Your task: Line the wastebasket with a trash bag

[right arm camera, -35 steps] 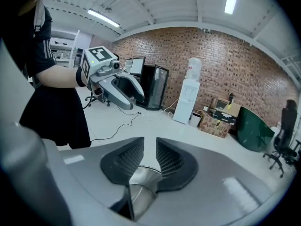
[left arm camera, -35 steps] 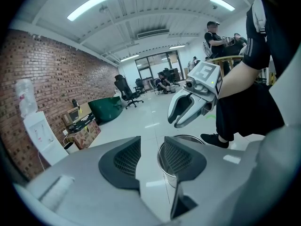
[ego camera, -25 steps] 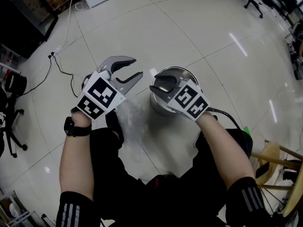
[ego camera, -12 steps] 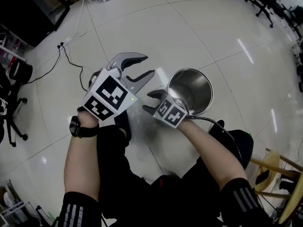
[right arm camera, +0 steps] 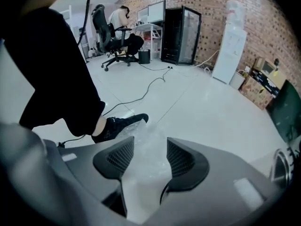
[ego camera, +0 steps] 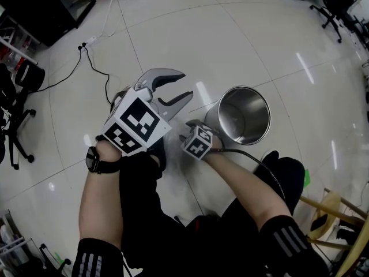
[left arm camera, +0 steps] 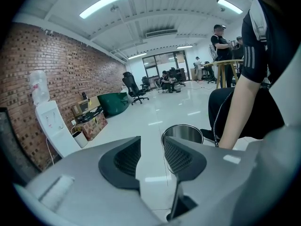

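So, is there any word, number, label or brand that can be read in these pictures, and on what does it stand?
No text is readable in any view.
Left marker cube and right marker cube: black-and-white square patterns, no letters.
Cardboard boxes by the brick wall: print too blurred to read.
Steel wastebasket: no label visible.

Upright shiny steel wastebasket (ego camera: 260, 136), unlined; crumpled clear trash bag (right arm camera: 146, 155) on floor (ego camera: 259, 33) beside it
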Demonstrator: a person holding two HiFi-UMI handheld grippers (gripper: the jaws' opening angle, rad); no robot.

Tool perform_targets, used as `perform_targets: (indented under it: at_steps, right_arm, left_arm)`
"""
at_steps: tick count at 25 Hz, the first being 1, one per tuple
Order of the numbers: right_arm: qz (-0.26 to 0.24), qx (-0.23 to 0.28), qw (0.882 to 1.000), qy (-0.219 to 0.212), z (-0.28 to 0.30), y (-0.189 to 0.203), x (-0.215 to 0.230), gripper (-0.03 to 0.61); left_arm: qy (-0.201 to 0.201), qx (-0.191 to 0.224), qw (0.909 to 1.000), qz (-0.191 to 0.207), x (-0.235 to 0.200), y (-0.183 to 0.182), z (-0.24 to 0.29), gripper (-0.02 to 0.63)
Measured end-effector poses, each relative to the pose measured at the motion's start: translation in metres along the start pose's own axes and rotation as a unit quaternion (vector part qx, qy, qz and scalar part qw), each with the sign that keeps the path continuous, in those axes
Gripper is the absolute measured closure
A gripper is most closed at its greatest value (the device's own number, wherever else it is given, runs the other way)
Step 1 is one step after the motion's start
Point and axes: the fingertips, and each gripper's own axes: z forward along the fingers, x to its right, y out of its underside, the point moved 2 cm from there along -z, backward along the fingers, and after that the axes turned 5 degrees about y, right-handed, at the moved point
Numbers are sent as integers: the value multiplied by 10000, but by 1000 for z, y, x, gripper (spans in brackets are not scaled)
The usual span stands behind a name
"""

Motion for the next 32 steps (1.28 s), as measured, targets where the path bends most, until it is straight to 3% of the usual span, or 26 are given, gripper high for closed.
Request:
perform_targets:
  at_steps: [4,7,10,12,14,15,21,27,32]
  right_arm:
    - [761,-323,9962,288,29,25,8,347]
    - [958,-507,9929,500,45,45,14,346]
    - [1134,-584,9909,432,56,62,11,351]
    - [1144,-542,9909,455,58,68,10,409]
    - [1086,-487,9919,434,57,68,8,527]
    - [1062,-430,9926,391,55,65,7,568]
    - [861,74,9960,224,21,26,0,571]
    - [675,763,9939,417,-52,-14,23,571]
    - [768,1452,9832,798,-131,-39,68,571]
  left_arm:
    - [-25,66,10000,-49,-2,1,-6,463]
    - [-24,141,9999,-40,-4,-2,-9,463]
    - [-31,52,10000,6,-3,2,-10,463]
    - [-20,44,10000,7,-2,2,-10,463]
    - [-16,85,10000,10,-2,0,-9,463]
    - [-31,90,10000,16,-3,-1,-8,463]
    - [-16,234,9997,44,-6,-13,-3,463]
    - [-124,334,9994,29,-11,-27,3,463]
    - [-244,329,9992,-14,-15,-31,10,463]
